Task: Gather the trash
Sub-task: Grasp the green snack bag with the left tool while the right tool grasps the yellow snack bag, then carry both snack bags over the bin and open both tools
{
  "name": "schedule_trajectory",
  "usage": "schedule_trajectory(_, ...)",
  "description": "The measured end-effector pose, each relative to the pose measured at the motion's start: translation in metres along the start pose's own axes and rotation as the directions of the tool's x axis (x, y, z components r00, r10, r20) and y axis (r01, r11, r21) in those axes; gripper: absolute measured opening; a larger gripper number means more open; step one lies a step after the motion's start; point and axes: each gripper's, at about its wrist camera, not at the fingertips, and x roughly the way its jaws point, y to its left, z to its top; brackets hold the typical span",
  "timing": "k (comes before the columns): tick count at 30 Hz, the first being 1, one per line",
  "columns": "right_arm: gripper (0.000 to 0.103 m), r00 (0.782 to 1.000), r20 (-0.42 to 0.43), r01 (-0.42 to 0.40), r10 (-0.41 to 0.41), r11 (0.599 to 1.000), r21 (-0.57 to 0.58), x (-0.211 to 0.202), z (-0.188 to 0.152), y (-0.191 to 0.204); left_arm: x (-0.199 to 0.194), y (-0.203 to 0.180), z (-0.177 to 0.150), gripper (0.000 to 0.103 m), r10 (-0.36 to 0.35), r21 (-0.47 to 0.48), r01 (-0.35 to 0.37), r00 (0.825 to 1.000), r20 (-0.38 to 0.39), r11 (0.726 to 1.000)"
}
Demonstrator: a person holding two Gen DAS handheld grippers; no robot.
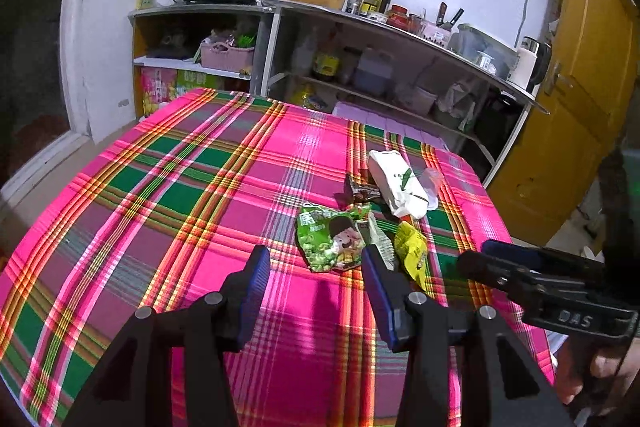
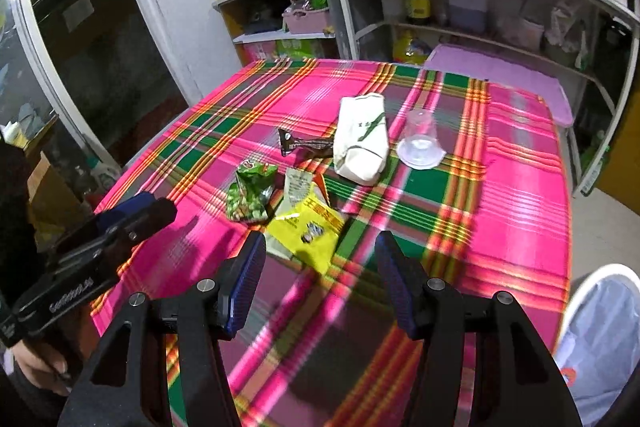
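Note:
Trash lies on the plaid tablecloth: a green snack bag, a yellow wrapper, a brown candy wrapper, a white paper bag and a clear plastic cup standing upside down. My left gripper is open and empty, just short of the green bag. My right gripper is open and empty, just short of the yellow wrapper. Each gripper shows from the side in the other's view.
A white bin with a plastic liner stands at the table's near right corner. Metal shelves with bottles, jars and a pot line the far wall. A yellow door is at the right. The tablecloth is bare on the left.

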Motion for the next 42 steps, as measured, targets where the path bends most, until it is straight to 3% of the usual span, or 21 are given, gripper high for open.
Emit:
schedule_trajectory(11, 0.057, 0.996, -0.073, -0.051, 0.058, 0.994, 0.092, 0.051, 0.015, -0.014, 0.007, 0.014, 0.003, 0.047, -0.003, -0.034, 0.003, 1.000, -0.003, 0.999)
schedule_trajectory(16, 0.044, 0.989, -0.096, -0.098, 0.110, 0.988, 0.115, 0.061, 0.012, -0.017, 0.017, 0.012, 0.004, 0.047, -0.017, -0.042, 0.016, 1.000, -0.019, 0.999)
schedule_trajectory(23, 0.032, 0.992, -0.073, -0.094, 0.103, 0.989, 0.118, 0.048, 0.007, -0.022, 0.034, 0.004, 0.007, 0.047, -0.029, -0.039, 0.027, 0.998, -0.052, 0.999)
schedule_trajectory(36, 0.030, 0.997, -0.016, -0.077, 0.079, 0.989, 0.129, 0.002, -0.015, -0.044, 0.072, -0.018, 0.016, 0.047, -0.029, -0.065, 0.022, 0.994, -0.109, 0.998)
schedule_trajectory(37, 0.030, 0.997, -0.013, -0.074, 0.077, 0.989, 0.129, 0.000, -0.016, -0.045, 0.075, -0.019, 0.016, 0.039, -0.018, -0.060, 0.012, 0.994, -0.112, 0.998)
schedule_trajectory(38, 0.030, 0.997, -0.011, -0.073, 0.075, 0.989, 0.130, -0.002, -0.017, -0.047, 0.077, -0.021, 0.016, 0.024, -0.004, -0.052, -0.002, 0.993, -0.115, 0.999)
schedule_trajectory(40, 0.030, 0.997, -0.003, -0.072, 0.073, 0.988, 0.136, -0.008, -0.020, -0.051, 0.081, -0.022, 0.014, 0.013, 0.020, -0.041, -0.026, 0.992, -0.125, 0.999)
schedule_trajectory(42, 0.030, 0.997, 0.007, -0.072, 0.072, 0.987, 0.143, -0.013, -0.021, -0.054, 0.079, -0.023, 0.013, 0.011, 0.028, -0.031, -0.032, 0.993, -0.115, 0.999)
